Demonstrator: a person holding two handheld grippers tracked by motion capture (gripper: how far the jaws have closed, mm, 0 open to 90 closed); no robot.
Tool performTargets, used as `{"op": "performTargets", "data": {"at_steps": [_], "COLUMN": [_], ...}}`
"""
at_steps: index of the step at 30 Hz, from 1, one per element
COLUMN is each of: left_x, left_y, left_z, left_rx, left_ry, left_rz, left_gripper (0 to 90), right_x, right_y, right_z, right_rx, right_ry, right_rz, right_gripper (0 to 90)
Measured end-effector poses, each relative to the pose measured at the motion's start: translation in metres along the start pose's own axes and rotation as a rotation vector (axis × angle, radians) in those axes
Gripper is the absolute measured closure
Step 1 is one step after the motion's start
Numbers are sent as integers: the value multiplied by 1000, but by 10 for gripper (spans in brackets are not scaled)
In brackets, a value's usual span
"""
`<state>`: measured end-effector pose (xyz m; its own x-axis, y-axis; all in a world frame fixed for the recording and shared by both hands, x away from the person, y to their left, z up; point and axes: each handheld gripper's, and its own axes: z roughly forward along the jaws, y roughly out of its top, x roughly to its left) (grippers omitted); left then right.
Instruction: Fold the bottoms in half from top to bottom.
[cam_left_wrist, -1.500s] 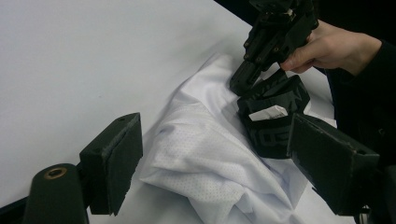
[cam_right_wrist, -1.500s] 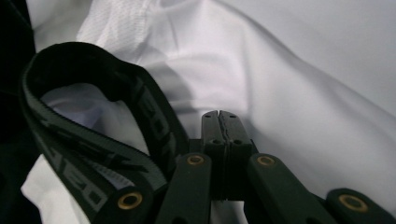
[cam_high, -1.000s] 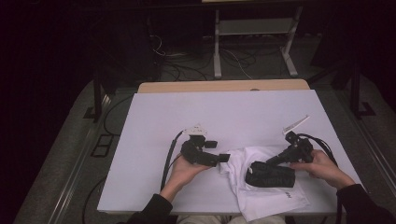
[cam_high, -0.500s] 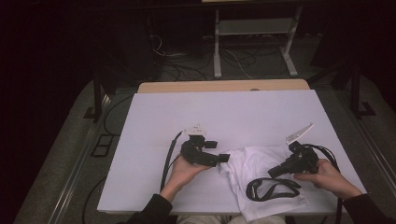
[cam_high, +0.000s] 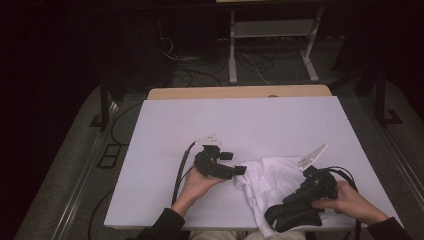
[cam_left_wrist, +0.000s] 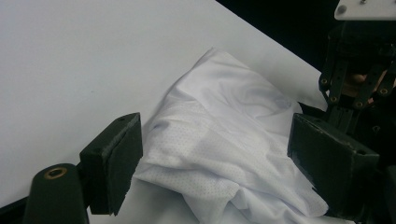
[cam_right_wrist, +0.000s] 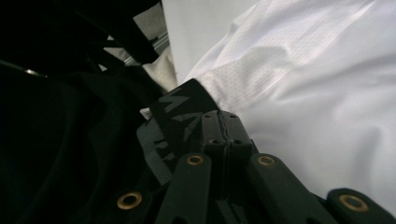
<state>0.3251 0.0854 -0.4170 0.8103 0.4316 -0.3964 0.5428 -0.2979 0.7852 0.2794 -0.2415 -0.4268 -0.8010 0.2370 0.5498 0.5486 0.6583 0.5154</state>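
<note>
High view: a white garment (cam_high: 272, 185) lies crumpled on the white table (cam_high: 240, 125), near the person's edge and right of the middle. The left gripper (cam_high: 241, 169) rests on the table just left of the cloth, its jaws pointing right, with the tips at the garment's left edge. The right gripper (cam_high: 280, 214) sits at the garment's lower right, angled down toward the table's near edge, with a black strap (cam_high: 295, 220) bunched at its tip over the white cloth.

Left gripper view: the two black jaws stand wide apart with nothing pressed between them. The white garment (cam_left_wrist: 224, 154) lies on the table directly ahead, its dotted mesh fabric spreading across the gap between the pads (cam_left_wrist: 119, 163) but not touching either pad that I can tell. The right gripper's body rises at the upper right of this view, beyond the cloth.

Right gripper view: the jaws are closed tight together, pinching the black strap (cam_right_wrist: 180, 112), which bears a lighter zigzag pattern. The strap runs out to the left of the tips, and the white garment (cam_right_wrist: 317, 93) lies just beside and beyond it, filling the right side.
</note>
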Motion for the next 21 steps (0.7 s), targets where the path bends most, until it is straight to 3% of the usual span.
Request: {"op": "performTargets", "data": {"at_steps": [10, 18, 21], "left_x": [3, 6, 6], "left_y": [-1, -2, -2], "left_z": [1, 4, 5], "left_rx": [5, 13, 14], "left_ry": [-5, -8, -10], "left_rz": [-26, -47, -47], "left_gripper": [163, 155, 153], "right_x": [-2, 0, 0], "right_y": [-9, -10, -10], "right_z": [21, 23, 22], "right_rx": [107, 114, 110], "right_ry": [4, -3, 4], "right_rz": [10, -3, 1], "right_gripper": [881, 881, 830]}}
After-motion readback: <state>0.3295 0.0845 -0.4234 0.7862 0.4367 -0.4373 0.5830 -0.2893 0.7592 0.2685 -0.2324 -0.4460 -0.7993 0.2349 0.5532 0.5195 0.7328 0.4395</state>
